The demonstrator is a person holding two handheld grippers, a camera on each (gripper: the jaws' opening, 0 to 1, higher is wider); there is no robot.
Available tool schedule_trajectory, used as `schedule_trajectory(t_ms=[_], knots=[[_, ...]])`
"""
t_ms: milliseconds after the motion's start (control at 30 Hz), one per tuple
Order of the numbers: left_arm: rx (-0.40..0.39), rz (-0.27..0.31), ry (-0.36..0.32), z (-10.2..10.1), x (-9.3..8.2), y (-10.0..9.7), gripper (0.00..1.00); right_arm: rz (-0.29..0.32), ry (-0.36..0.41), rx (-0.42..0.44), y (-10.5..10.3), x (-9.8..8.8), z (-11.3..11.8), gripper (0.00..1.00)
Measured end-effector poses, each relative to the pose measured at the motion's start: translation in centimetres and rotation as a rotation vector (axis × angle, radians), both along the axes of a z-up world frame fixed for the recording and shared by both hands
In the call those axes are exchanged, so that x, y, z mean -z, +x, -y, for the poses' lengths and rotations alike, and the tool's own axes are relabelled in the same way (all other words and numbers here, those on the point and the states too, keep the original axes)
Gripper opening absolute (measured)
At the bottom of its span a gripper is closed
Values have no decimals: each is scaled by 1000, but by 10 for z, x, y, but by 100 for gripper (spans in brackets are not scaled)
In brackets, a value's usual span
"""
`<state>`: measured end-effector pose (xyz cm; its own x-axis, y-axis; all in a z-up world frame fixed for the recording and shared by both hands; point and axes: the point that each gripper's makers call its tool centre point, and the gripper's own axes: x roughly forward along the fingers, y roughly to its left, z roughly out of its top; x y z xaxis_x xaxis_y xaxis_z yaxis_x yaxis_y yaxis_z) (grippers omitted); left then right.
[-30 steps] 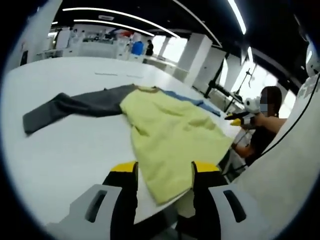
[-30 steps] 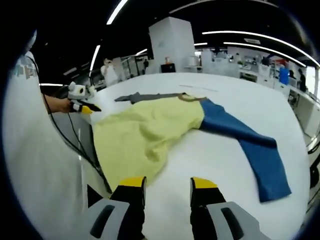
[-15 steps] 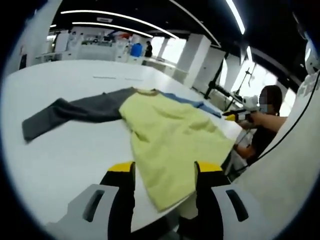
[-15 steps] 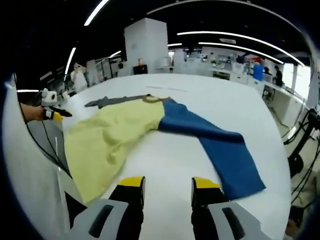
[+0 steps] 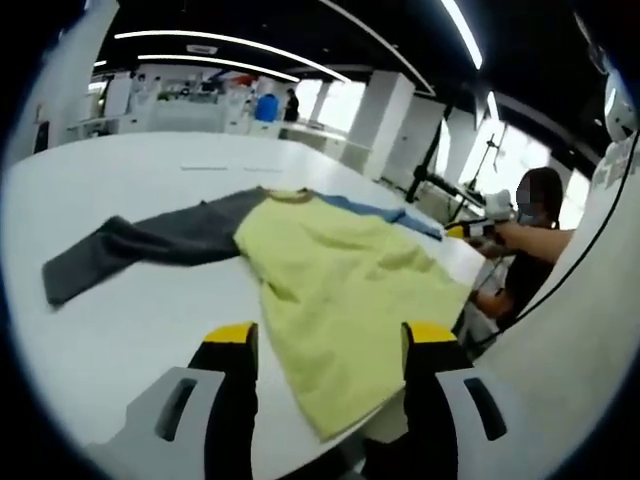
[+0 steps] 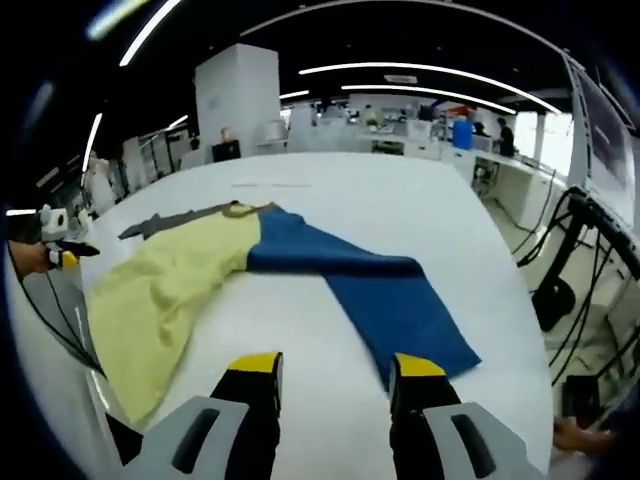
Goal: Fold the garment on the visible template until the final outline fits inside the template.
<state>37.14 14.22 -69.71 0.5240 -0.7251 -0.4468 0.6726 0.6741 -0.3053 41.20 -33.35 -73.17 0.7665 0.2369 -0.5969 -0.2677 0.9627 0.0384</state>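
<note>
On white bench, yellow-bodied cloth garment w/ grey and blue sleeves overhangs near edge; may slide off. Left gripper & right gripper both jaws apart, empty.

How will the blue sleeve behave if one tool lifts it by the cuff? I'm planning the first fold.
The long blue fabric sleeve lies flat and limp on the white table, so it will probably drape and sag rather than hold shape. It joins the yellow shirt body, so lifting likely tugs and wrinkles that too.
</note>
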Motion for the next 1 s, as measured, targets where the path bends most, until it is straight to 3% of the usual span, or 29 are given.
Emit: schedule_trajectory(t_ms=[600,1000], knots=[[29,31,23,3,0,-2,61,-24,-29,103,11,16,26,38],[48,31,36,4,2,-4,62,-47,-88,108,18,25,31,30]])
